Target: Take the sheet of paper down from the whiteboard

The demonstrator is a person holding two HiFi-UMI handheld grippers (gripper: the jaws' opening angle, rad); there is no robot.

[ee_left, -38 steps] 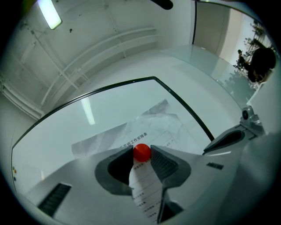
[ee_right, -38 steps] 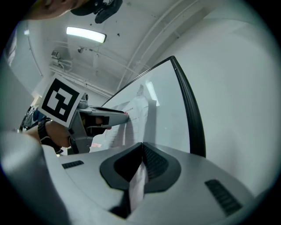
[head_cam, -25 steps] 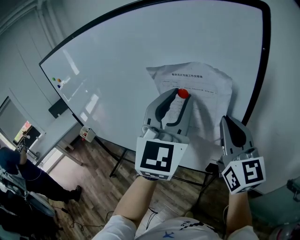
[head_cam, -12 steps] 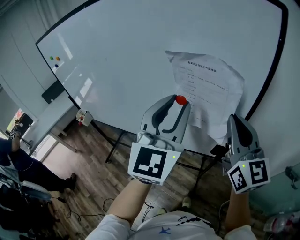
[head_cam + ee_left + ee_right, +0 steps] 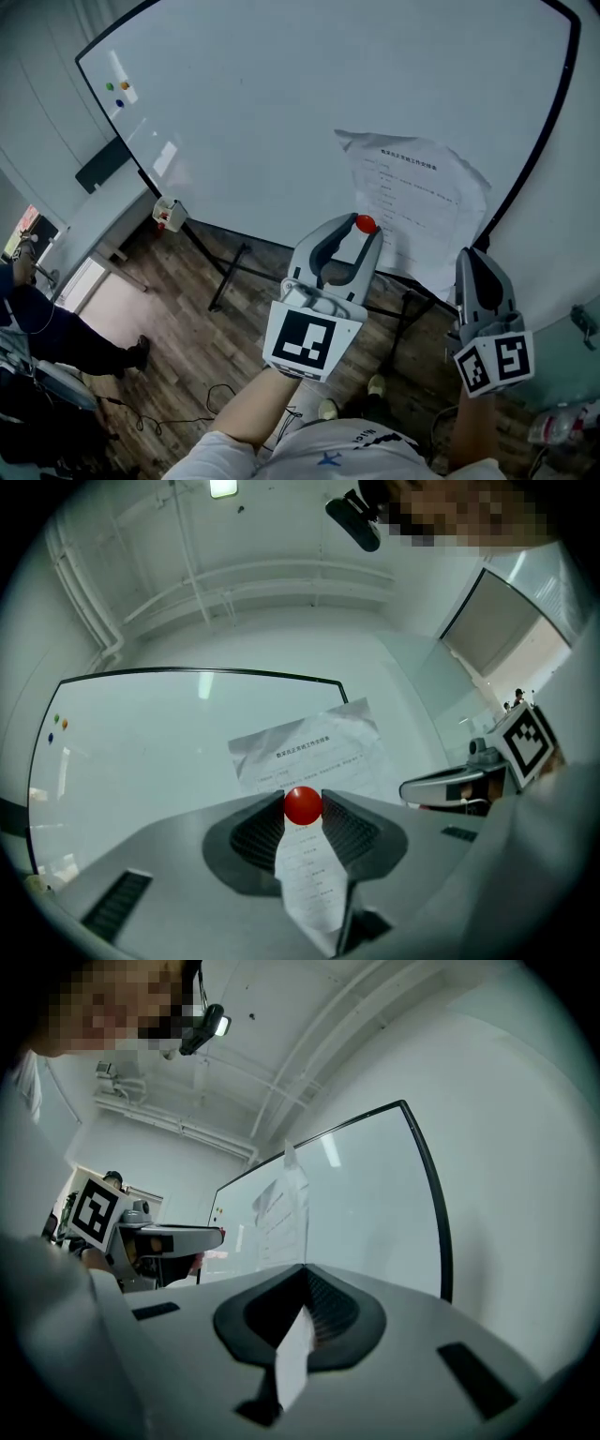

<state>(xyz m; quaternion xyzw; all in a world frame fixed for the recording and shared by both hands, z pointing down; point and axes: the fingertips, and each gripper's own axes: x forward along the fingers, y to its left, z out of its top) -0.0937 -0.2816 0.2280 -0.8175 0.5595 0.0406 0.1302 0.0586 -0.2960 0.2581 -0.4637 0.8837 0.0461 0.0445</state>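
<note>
Item: sheet of paper [image 5: 427,202], one, white, printed with lines of text, heavily creased. Location: lying against the right-hand part of the whiteboard [image 5: 262,112], lower edge down by the board's bottom frame, one top corner standing proud of the surface in the right gripper view. Fixing: one round red magnet [image 5: 303,805], pinched between the tips of my left gripper [image 5: 364,229] jaws and held in front of the sheet's lower left margin; I cannot tell whether it touches the board. Right gripper [image 5: 471,258]: jaws pressed together on the sheet at its lower right corner, a strip of white paper showing between the pads. Handling, by my judgement: very light and limp, with no stiffness beyond its creases, and likely to flop or fold once it is clear of the board. It may tear at the pinched corner under a sharp pull, and it is smooth enough to slip from flat pads under a sideways tug. Recommended hold: the present corner pinch suits so light a thing, though a bite further in from the edge would be safer. Also on the board: small coloured magnets [image 5: 123,86] at top left, well apart from the sheet.
</note>
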